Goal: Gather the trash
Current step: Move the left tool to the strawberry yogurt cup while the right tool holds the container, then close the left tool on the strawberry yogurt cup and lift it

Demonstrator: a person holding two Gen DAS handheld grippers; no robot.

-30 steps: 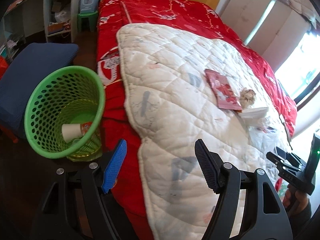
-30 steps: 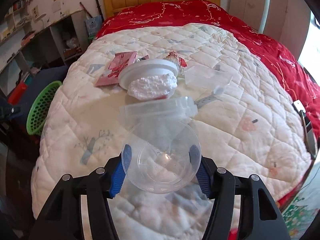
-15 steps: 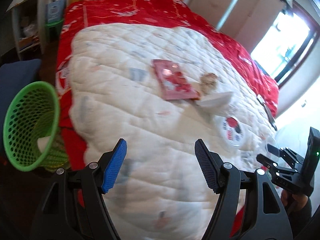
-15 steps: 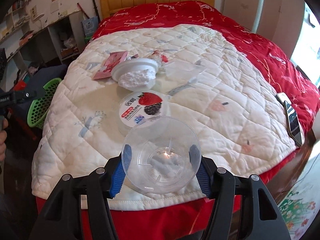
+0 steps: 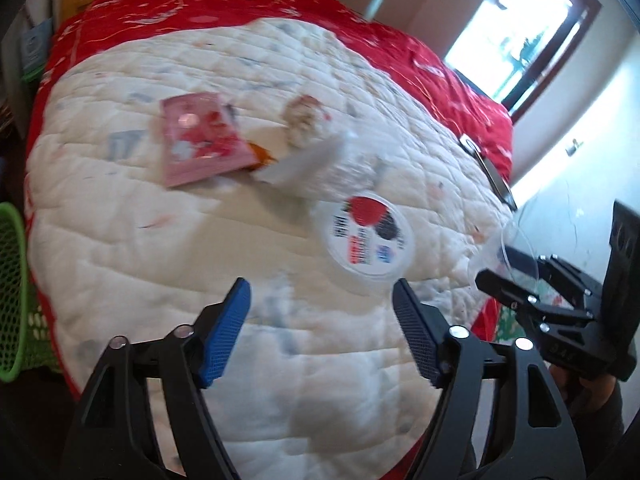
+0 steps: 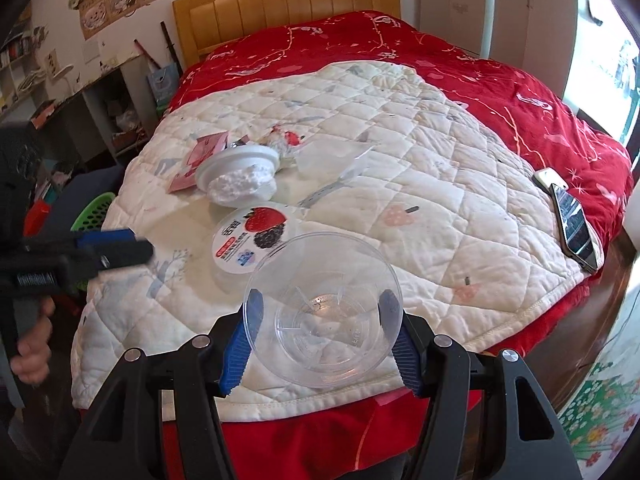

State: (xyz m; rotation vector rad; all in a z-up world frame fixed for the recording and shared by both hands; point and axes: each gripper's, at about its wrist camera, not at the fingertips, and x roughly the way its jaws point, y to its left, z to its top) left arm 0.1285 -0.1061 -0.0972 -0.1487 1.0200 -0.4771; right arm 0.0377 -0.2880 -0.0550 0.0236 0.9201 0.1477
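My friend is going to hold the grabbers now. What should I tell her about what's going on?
Right gripper: shut on the clear plastic cup, held above the foot of the bed.
Left gripper: open, holding nothing, pointed at the round berry-label lid on the white quilt.
On the quilt too: pink packet, white foam bowl, crumpled wrapper, clear plastic sheet.
Green basket stands on the floor beside the bed; what is inside cannot be seen.
The phone on the red blanket looks like no trash.
Left: bin the cup, then the rest.
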